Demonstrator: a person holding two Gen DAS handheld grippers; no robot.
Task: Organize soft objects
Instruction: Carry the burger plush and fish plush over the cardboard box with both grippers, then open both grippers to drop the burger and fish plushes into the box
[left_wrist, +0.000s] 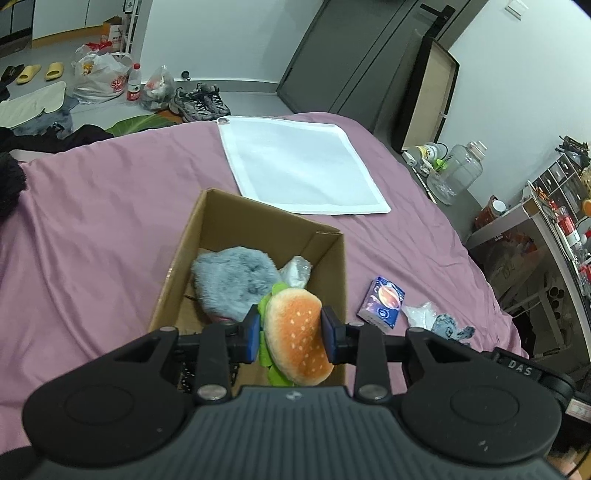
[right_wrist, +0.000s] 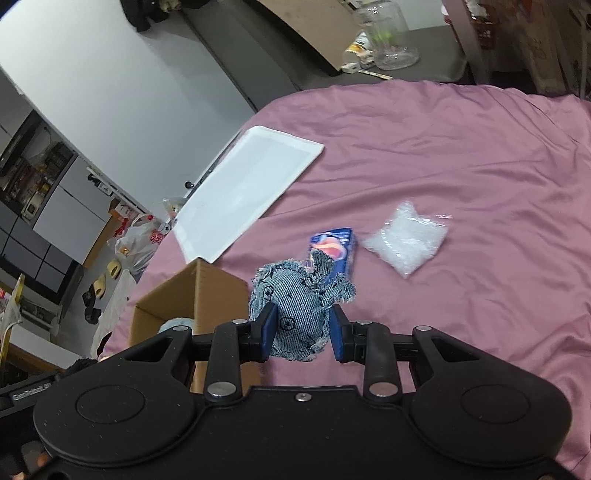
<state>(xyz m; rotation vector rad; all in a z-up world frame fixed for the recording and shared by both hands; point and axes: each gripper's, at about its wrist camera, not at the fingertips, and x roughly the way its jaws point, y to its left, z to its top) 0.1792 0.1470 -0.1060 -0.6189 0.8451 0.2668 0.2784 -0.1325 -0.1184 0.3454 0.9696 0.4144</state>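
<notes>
In the left wrist view my left gripper (left_wrist: 291, 338) is shut on a plush hamburger (left_wrist: 297, 332), held over the near right corner of an open cardboard box (left_wrist: 207, 221). Inside the box lie a grey furry plush (left_wrist: 236, 280) and a crumpled clear plastic piece (left_wrist: 295, 271). In the right wrist view my right gripper (right_wrist: 302, 334) is shut on a frayed denim plush (right_wrist: 295, 310), lifted above the pink bedsheet (right_wrist: 461, 155) just right of the cardboard box (right_wrist: 199, 291). That denim plush (left_wrist: 450, 326) also shows at the right of the left wrist view.
A small blue packet (right_wrist: 334, 253) and a clear plastic bag (right_wrist: 406, 240) lie on the sheet beyond the denim plush. A flat white mesh bag (left_wrist: 299, 162) lies at the bed's far side. Shoes, slippers and bags crowd the floor; a desk with jars stands right.
</notes>
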